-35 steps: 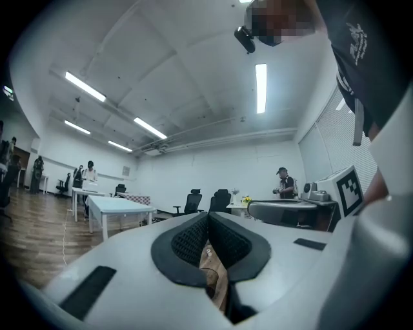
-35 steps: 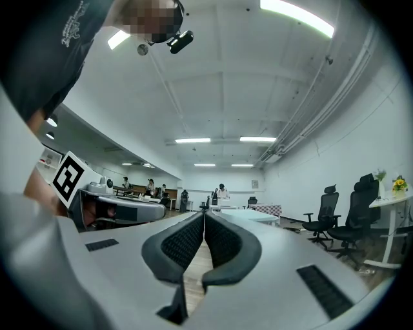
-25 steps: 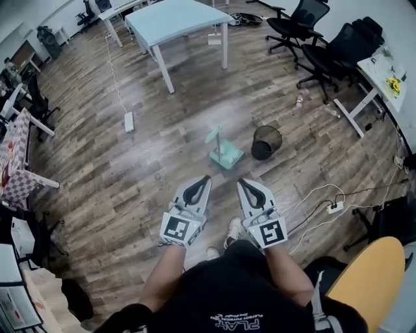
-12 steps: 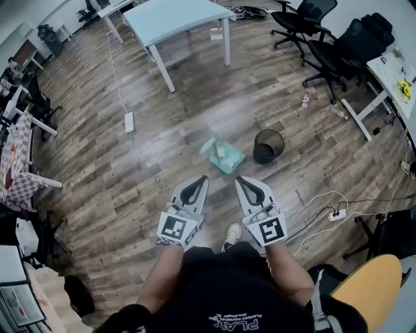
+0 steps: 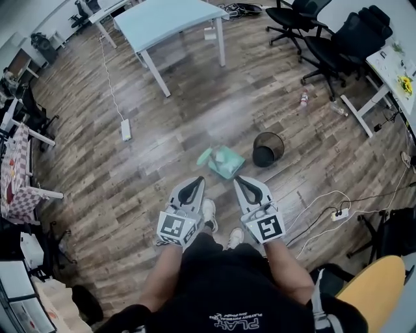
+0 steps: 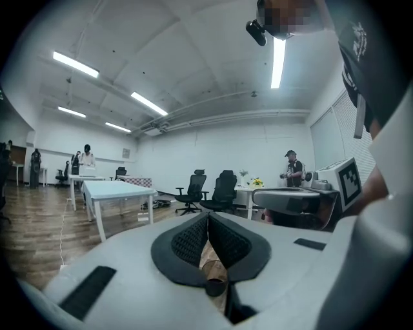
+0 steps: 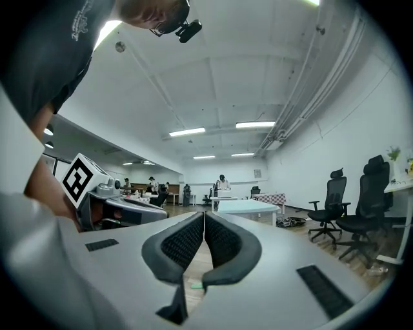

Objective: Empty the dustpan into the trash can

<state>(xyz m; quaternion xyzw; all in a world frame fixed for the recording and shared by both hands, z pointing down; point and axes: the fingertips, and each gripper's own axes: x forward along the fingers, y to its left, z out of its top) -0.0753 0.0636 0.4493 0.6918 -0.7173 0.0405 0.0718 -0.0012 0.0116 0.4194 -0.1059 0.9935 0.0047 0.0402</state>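
Wood-plank floor (image 5: 130, 162) fills a wide office, with a pale blue table (image 5: 170, 18) at the far end and black office chairs (image 5: 325, 39) off to the right. Both grippers are held low in front of the person, side by side. The left gripper (image 5: 197, 182) has its jaws pressed together with nothing between them, and the right gripper (image 5: 239, 181) is likewise closed and empty. Just beyond their tips the teal dustpan (image 5: 225, 162) lies on the floor, with the black mesh trash can (image 5: 267, 149) standing just to its right
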